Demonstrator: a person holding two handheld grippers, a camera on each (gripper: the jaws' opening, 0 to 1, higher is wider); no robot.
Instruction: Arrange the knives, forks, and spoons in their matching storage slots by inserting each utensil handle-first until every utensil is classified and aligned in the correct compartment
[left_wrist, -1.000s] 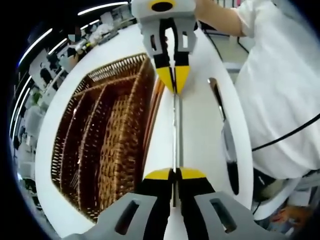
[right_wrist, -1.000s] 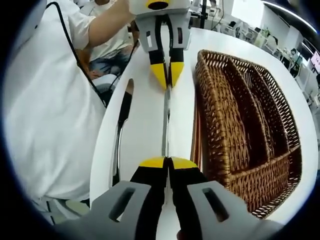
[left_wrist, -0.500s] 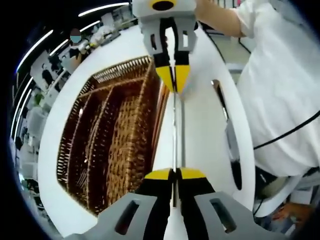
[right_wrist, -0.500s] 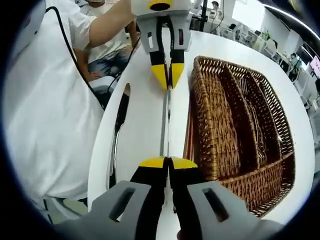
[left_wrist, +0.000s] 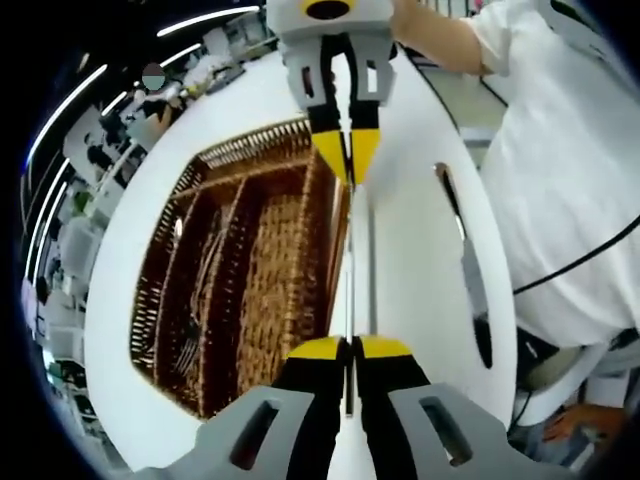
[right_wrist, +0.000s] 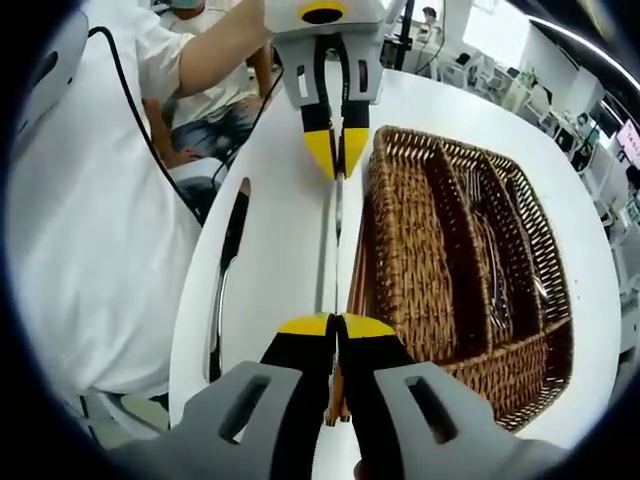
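Left hand-held gripper and right hand-held gripper each clenched on opposite ends of knife, just beside wicker tray. Second knife on bench, farther from tray.

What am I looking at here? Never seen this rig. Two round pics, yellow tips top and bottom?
No robot: a person holds a hand tool with a claw in each hand, and a fisheye camera rides on each tool. In the left gripper view, the left claw rises from the bottom and the right claw faces it from the top. The right gripper view is the reverse: the right claw below, the left claw opposite. Both are shut on the ends of one thin metal utensil, held over a white table. Beside it sits a wicker cutlery tray with compartments; a knife lies on the table.
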